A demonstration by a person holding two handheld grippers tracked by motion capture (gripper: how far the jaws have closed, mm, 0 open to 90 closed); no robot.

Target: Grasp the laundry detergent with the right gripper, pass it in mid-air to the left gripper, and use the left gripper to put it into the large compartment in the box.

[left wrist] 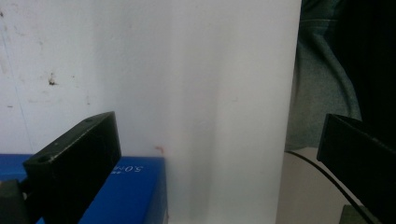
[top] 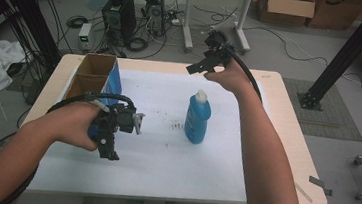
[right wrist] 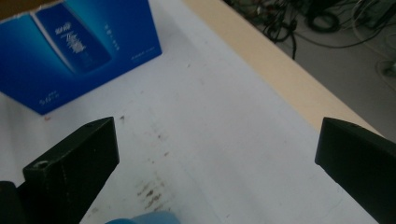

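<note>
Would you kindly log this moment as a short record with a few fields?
surface: table with a white sheet on it
bottle: blue bottle, upright, mid-table
box: open blue carton, at the left
left hand-held gripper: open, empty, beside the carton
right hand-held gripper: open, empty, raised beyond the bottle
contact: neither touches the bottle

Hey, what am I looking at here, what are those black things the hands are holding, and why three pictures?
A person holds a hand tool with a two-jaw claw in each hand. One picture looks down from above; each of the other two comes from a camera riding on a claw. The left claw hovers beside an open blue box. The right claw is raised behind a blue bottle standing on the white mat. Both claws are open and hold nothing.
</note>
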